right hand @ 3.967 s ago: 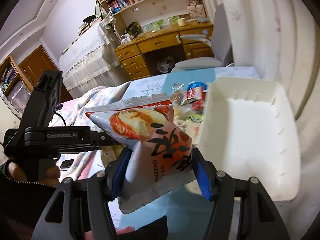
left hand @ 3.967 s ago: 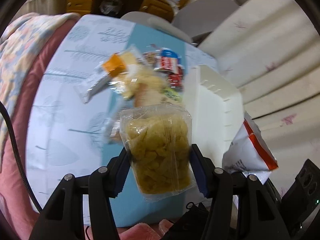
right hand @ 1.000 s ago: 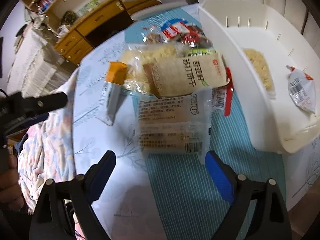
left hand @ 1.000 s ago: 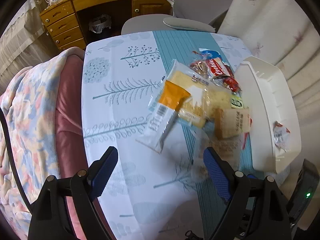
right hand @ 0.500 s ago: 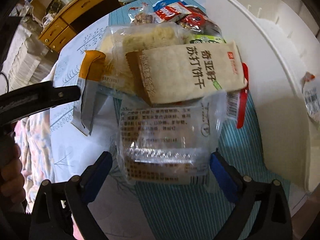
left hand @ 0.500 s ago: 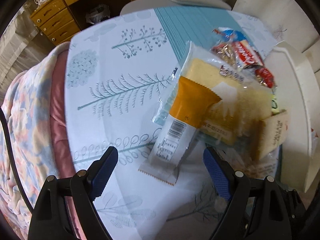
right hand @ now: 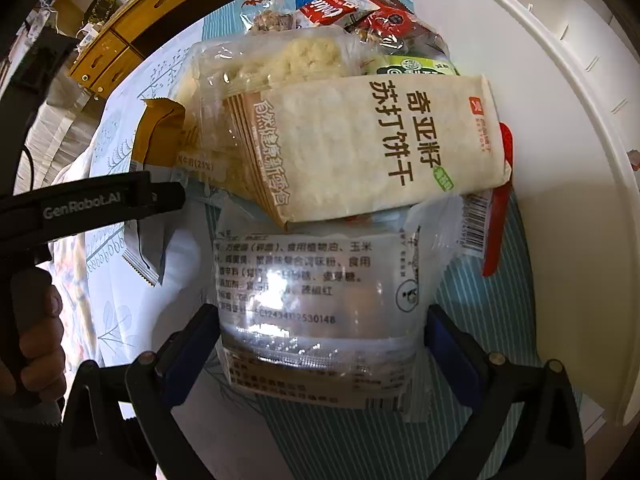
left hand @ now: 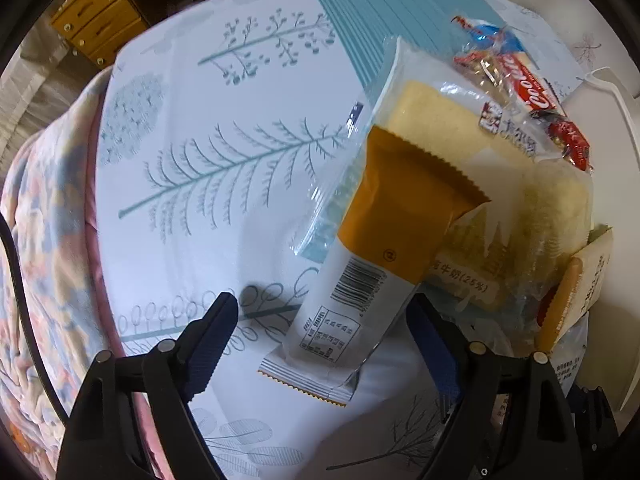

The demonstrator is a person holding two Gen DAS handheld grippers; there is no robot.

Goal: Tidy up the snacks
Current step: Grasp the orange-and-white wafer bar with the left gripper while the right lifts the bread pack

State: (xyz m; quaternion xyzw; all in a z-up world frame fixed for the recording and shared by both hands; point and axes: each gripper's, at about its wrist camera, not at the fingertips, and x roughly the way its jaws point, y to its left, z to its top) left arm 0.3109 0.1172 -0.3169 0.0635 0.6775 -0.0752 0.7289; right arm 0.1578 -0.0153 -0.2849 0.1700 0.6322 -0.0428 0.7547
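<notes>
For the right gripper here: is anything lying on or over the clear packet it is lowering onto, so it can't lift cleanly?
Yes. The right gripper straddles the near end of the clear packet, jaws open. The beige cracker pack lies across the packet's far end. Nothing covers the near end. The white bin sits open beside the pile.

The left gripper (left hand: 324,340) points down at a tablecloth (left hand: 192,168) printed with trees, its jaws wide apart and just now closing a little. Between them, untouched, lies the lower end of an orange-and-white packet (left hand: 372,256). Its orange top overlaps a clear cake bag (left hand: 460,128) at centre right. A red cookie pack (left hand: 528,92) lies upper right, a beige cracker pack (left hand: 576,288) at the right edge.
</notes>
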